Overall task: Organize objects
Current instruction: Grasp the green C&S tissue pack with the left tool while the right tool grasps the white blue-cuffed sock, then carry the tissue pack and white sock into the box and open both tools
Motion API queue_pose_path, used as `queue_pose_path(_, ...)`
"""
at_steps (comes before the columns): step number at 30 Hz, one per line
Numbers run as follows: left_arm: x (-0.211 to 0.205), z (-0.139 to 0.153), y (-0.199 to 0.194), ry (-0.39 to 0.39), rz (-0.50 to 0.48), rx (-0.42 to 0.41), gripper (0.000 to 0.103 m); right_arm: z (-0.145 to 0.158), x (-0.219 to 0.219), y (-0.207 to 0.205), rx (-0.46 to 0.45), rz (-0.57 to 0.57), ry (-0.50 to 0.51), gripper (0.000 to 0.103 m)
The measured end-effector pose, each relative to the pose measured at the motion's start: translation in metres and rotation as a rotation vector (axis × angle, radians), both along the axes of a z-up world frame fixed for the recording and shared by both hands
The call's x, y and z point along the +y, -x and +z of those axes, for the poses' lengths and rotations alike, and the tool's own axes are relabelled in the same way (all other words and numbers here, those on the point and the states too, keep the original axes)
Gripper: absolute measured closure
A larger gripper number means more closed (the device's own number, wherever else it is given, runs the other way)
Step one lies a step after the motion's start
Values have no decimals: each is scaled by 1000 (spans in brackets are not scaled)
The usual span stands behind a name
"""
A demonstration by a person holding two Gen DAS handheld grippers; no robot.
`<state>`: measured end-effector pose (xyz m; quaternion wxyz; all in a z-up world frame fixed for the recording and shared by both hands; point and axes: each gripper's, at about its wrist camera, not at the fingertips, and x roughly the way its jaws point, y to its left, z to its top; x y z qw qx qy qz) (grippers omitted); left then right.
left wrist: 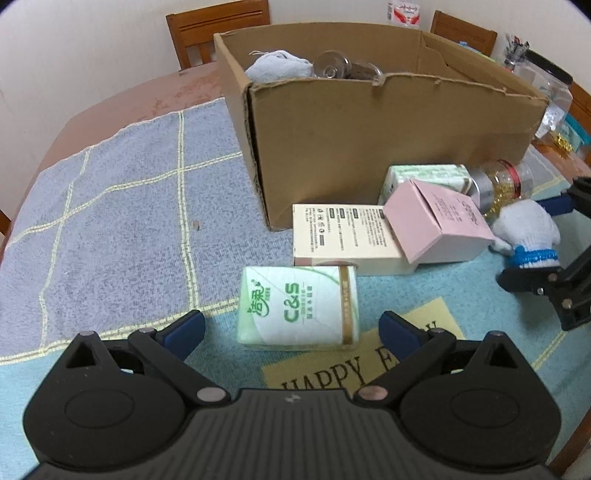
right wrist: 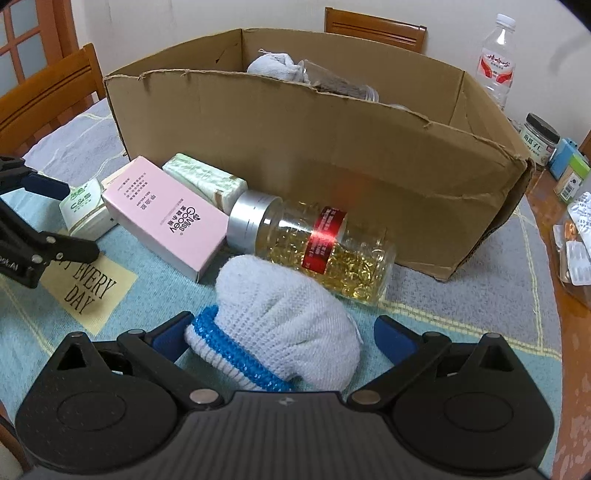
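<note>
A green C&S tissue pack [left wrist: 298,307] lies on the mat between the open fingers of my left gripper [left wrist: 291,330]. Behind it lie a cream box [left wrist: 340,236], a pink box [left wrist: 436,225], a second tissue pack [left wrist: 424,177] and a capsule bottle [left wrist: 506,182]. My right gripper [right wrist: 275,338] is open around a rolled white glove with a blue cuff [right wrist: 280,332]. The capsule bottle [right wrist: 314,247] and pink box [right wrist: 166,218] lie just beyond it. A cardboard box [right wrist: 332,155] stands behind, holding a cloth [right wrist: 275,64] and a jar.
Blue checked towels cover the table [left wrist: 122,218]. Wooden chairs [left wrist: 218,29] stand behind the table. At the right table edge are a water bottle [right wrist: 496,62], a jar [right wrist: 539,138], small packets [right wrist: 572,173] and blister packs.
</note>
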<state>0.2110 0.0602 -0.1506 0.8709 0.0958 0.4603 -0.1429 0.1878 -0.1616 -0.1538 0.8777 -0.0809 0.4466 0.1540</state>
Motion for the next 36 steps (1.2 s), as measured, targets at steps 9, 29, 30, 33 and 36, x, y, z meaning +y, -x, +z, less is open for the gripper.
queue_pose_path(9,3,4,-4,49,0,-14,29,-1,0,9,-27,-28,-2,0)
queue_pose_path(29,3,8,-10,57,-14,19,38,14,12,6,34,1,48,19)
queue_pose_path(30,3,8,-10,55,-15,24,39,15,12,6,39,0,47,19)
queue_pose_path(33,2,9,-9,52,-21,40,39,17,10,6,46,-3,53,19)
queue_pose_path(36,1,12,-7,47,-31,53,39,21,5,6,52,-4,53,19)
